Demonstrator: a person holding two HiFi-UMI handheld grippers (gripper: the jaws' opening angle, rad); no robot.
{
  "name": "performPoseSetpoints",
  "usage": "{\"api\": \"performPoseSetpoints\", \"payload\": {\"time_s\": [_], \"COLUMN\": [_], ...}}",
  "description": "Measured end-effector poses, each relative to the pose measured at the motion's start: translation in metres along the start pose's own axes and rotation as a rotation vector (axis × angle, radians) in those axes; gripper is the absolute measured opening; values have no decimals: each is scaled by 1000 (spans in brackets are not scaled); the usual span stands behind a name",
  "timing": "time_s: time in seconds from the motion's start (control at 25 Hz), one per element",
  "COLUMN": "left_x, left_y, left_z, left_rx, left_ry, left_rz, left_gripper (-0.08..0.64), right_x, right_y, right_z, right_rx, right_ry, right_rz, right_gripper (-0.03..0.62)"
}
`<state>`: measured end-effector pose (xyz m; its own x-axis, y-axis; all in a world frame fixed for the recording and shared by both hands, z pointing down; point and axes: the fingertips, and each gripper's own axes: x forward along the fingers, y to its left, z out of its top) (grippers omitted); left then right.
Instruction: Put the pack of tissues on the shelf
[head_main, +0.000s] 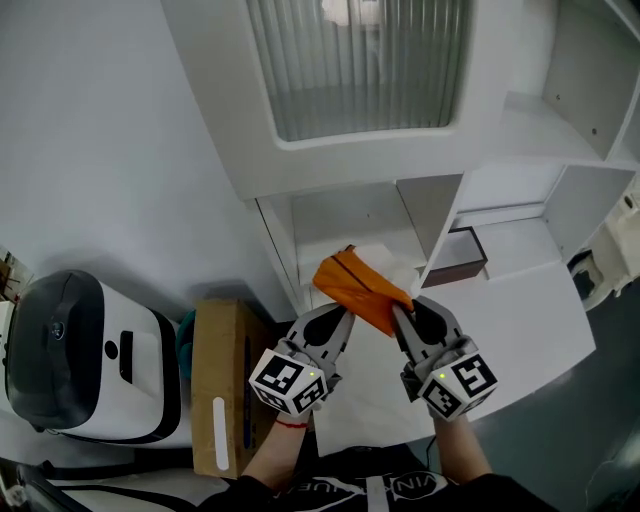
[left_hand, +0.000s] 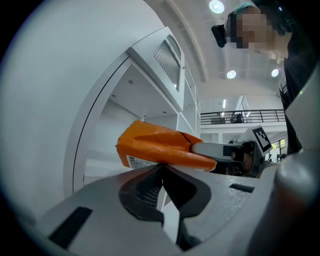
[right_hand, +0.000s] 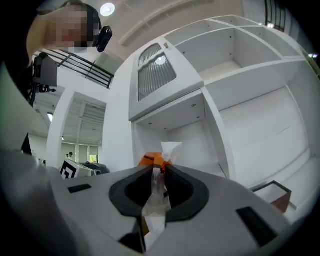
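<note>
Right claw (right_hand: 159, 169) pinches tissue pack (right_hand: 150, 160) — mostly hidden.

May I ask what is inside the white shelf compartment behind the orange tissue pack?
Only bare white walls show in that white shelf compartment; the orange plastic pack of tissues hides part of its floor. A dark brown box sits in the next compartment.

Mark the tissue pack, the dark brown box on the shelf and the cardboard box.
tissue pack (head_main: 362, 288), head view, middle of orange wrapper
dark brown box (head_main: 455, 272), head view, its dark side
cardboard box (head_main: 222, 370), head view, its top face
</note>
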<state>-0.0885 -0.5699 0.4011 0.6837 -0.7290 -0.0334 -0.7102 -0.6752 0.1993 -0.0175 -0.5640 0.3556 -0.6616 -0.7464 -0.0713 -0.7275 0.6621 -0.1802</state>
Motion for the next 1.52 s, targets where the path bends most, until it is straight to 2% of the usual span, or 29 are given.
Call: {"api": "performPoseSetpoints", "payload": {"time_s": [0.24,0.48,0.68,0.84,1.16,1.32,1.52], "left_x": [0,-4,-10,-11,-18,-19,-23], "left_y": [12,26,38,43,55,59,65], "left_z": [-2,-4,-4,-5,-3,-12,-22], "left_rx": [-13,-21,-28,-33,-38,-32,-65], "left_ry": [2,10,10,6,-3,21,27], "left_rz": [-10,-9,5,11,17,27,41], "left_gripper": [6,6,6,6,6,6,6], "right_x": [15,31,45,57,86,100,116], "right_y": [-8,-19,-22,-21,-23,-22,-25], "right_z": [-5,-9,-15,-19,-24,-27,-35], "right_rx": [-75,-107,-214,-266,-291,-301,-311], "right_ry": [25,31,61,76,97,108,128], "right_rz": [-71,-123,-170,-176,-177,-172,-170], "right_gripper": [49,49,49,51,49,50,49]}}
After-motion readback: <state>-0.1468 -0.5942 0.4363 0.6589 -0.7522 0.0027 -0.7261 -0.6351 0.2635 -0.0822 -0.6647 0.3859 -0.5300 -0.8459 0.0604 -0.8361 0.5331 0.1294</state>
